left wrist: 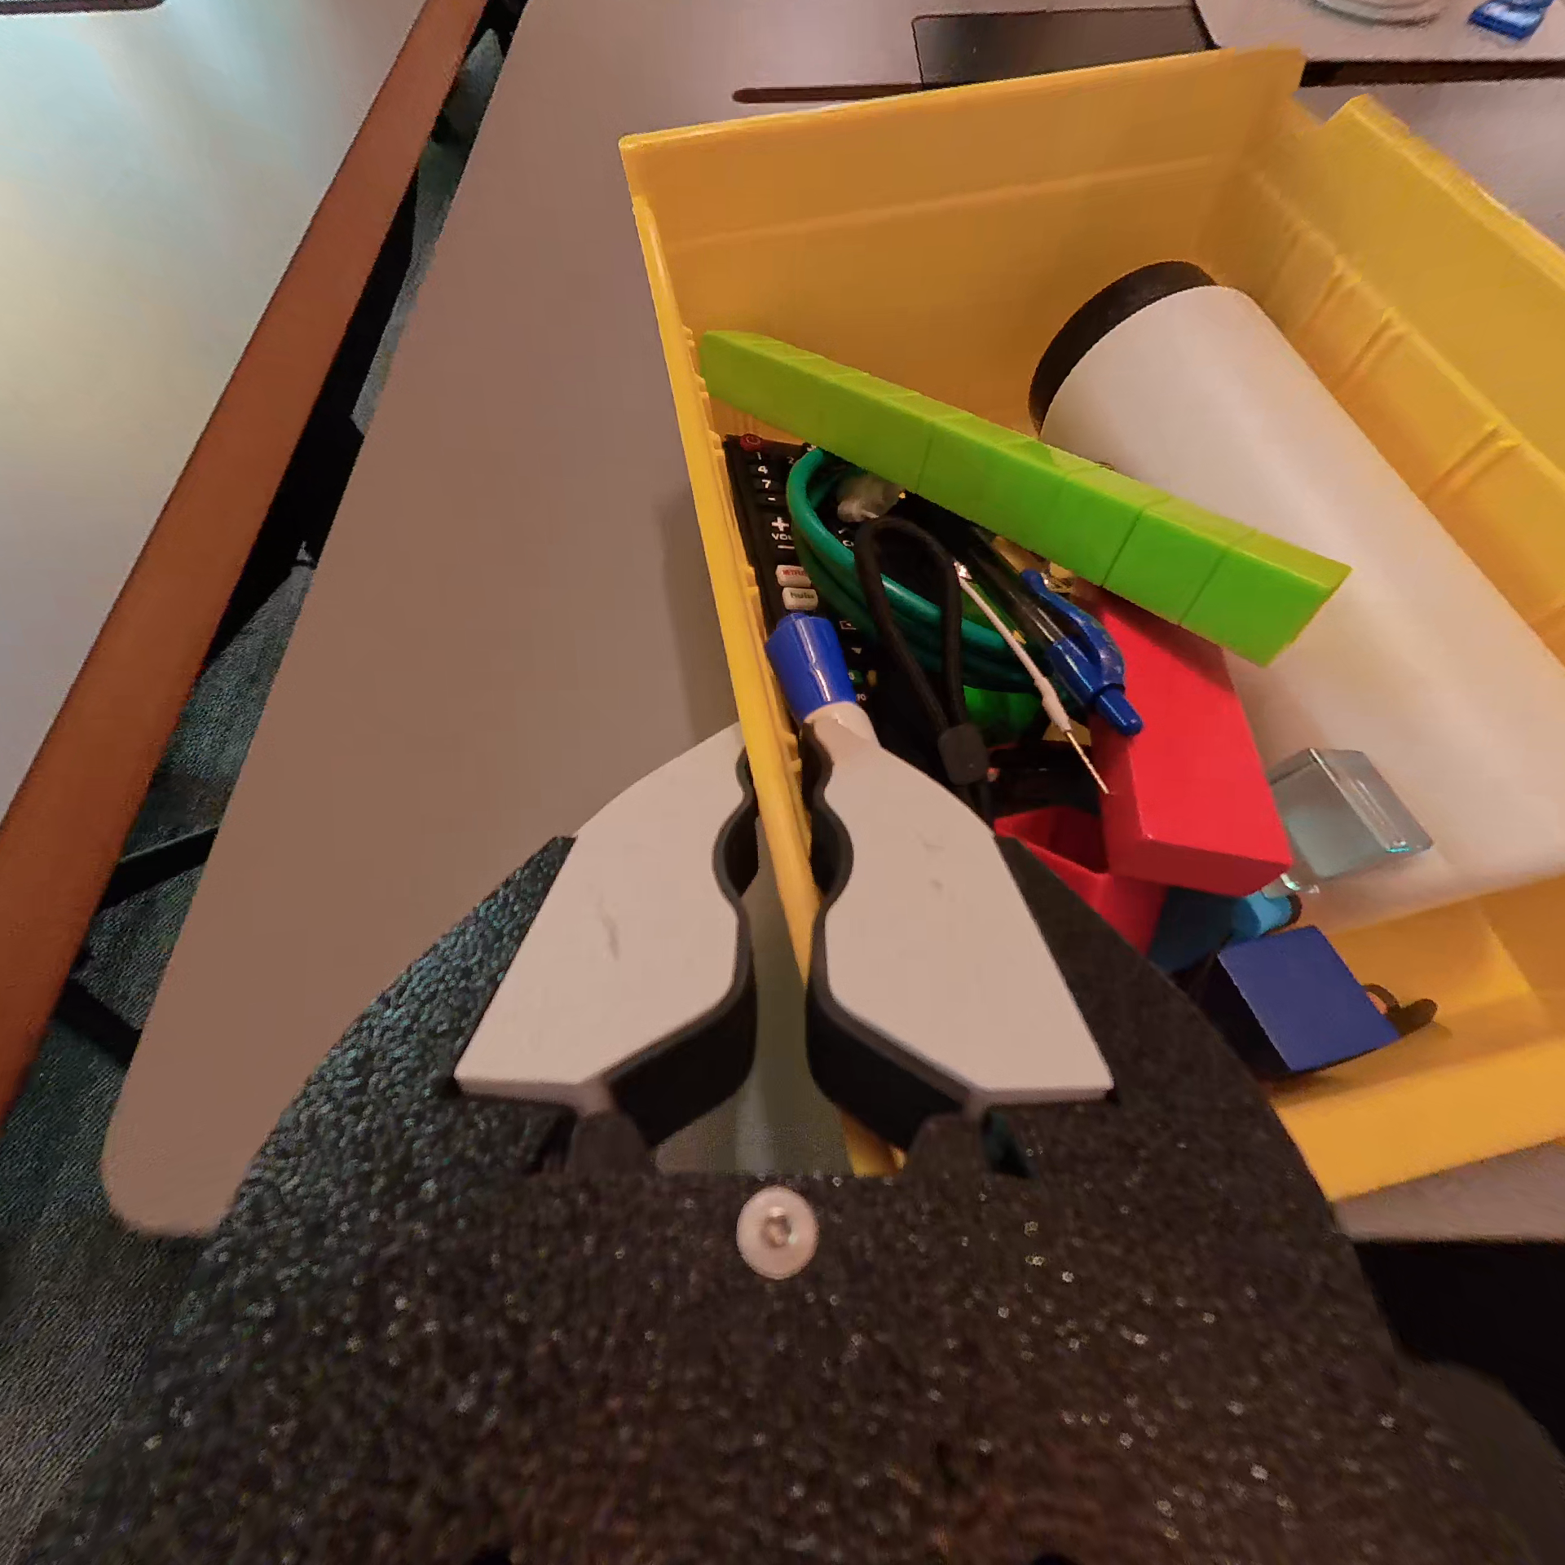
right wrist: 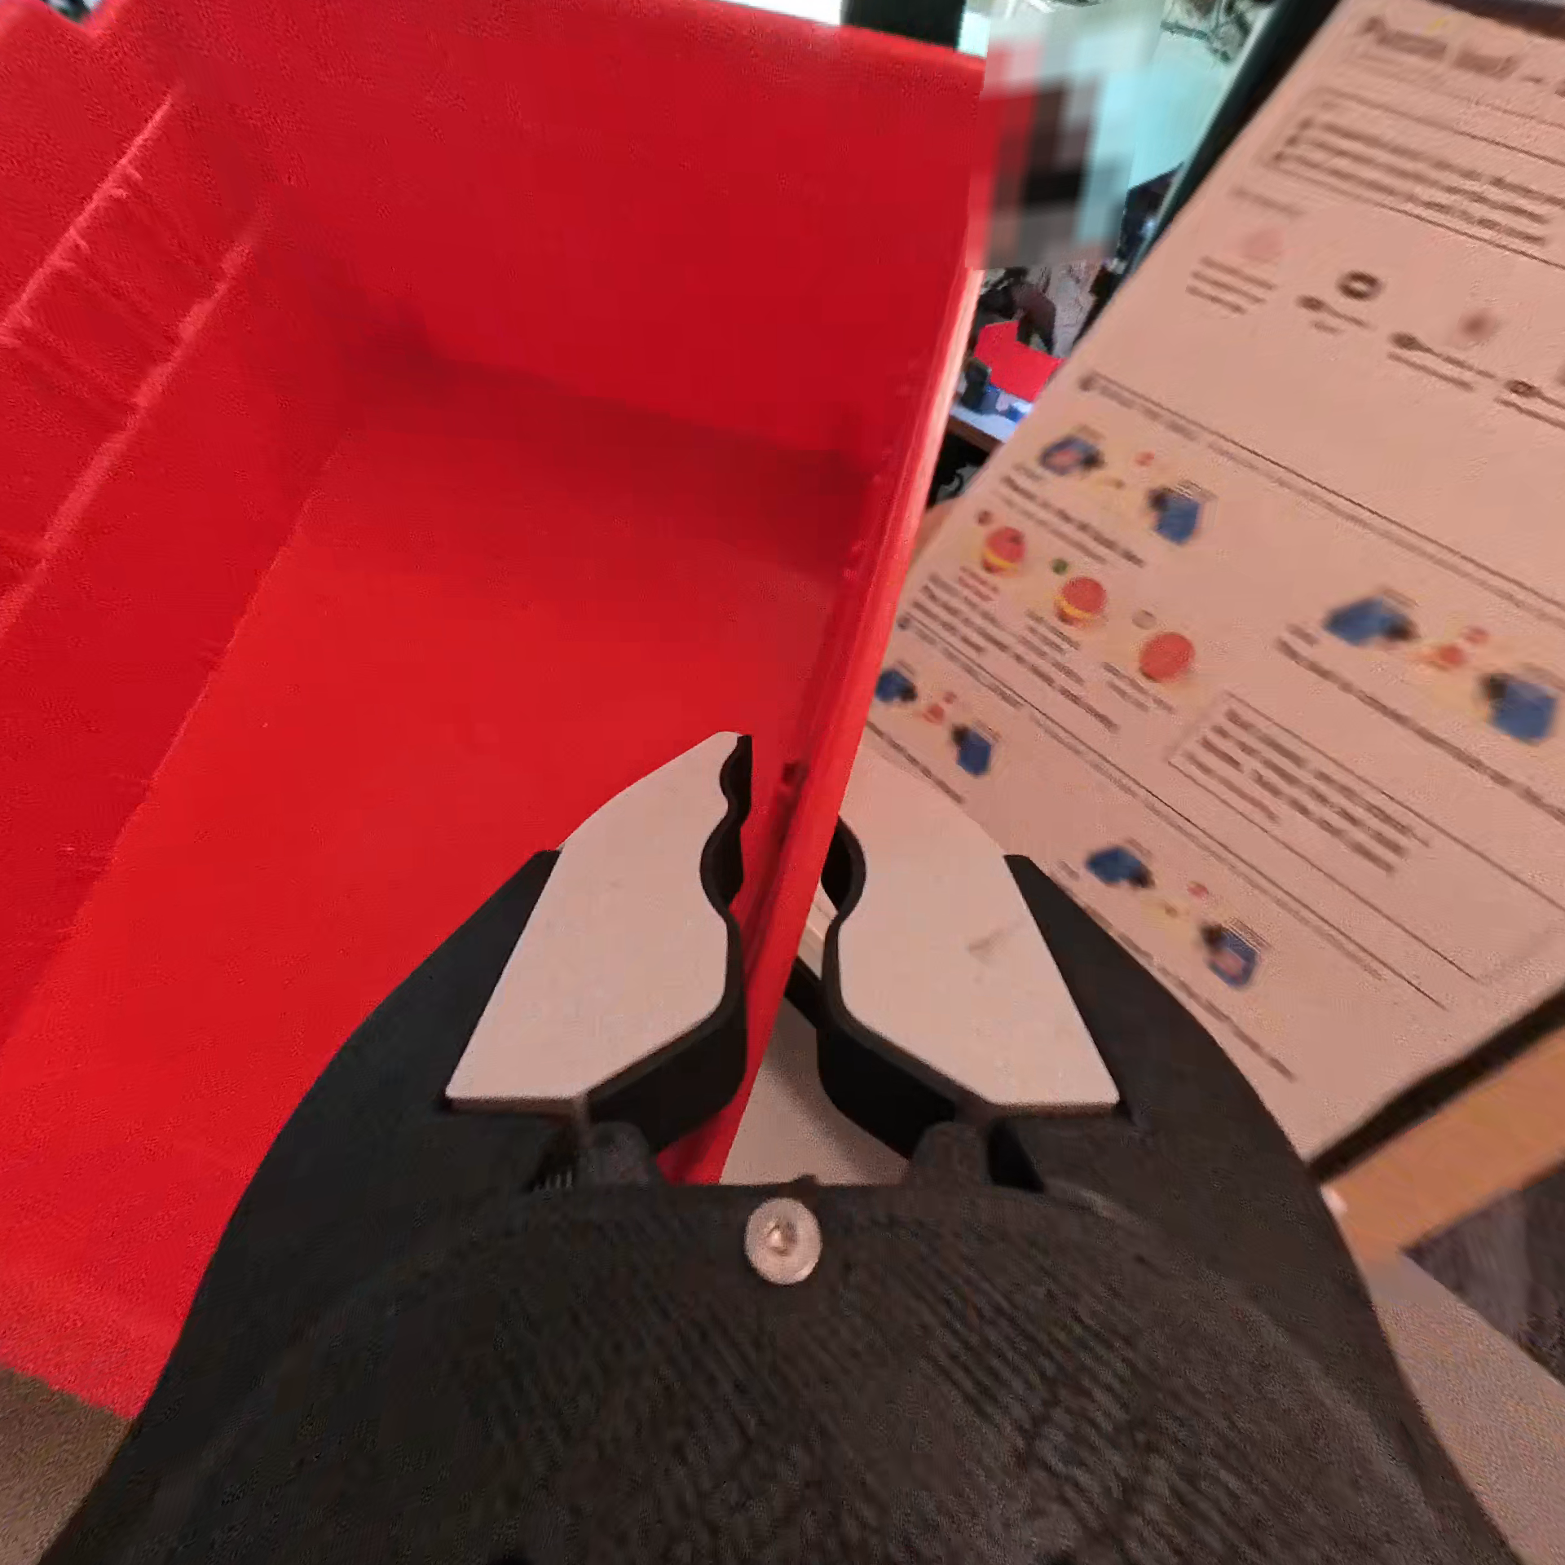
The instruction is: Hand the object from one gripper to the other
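Note:
In the left wrist view my left gripper (left wrist: 783, 762) is shut on the left wall of a yellow bin (left wrist: 931, 212), one finger outside and one inside. The bin holds a long green block (left wrist: 1016, 483), a white cylinder with a black end (left wrist: 1202, 406), a red block (left wrist: 1186, 745), a coiled green cable (left wrist: 847, 584), a black remote (left wrist: 762, 525), a blue block (left wrist: 1296, 999) and a clear cube (left wrist: 1346, 813). In the right wrist view my right gripper (right wrist: 788, 788) is shut on the right wall of an empty red bin (right wrist: 508, 593), which is tilted.
The yellow bin stands on a grey table (left wrist: 508, 593) with a wood-edged table (left wrist: 127, 254) across a gap to the left. A printed sheet with pictures (right wrist: 1270, 593) lies right of the red bin. The grippers' ends are close to 55 cm from one another.

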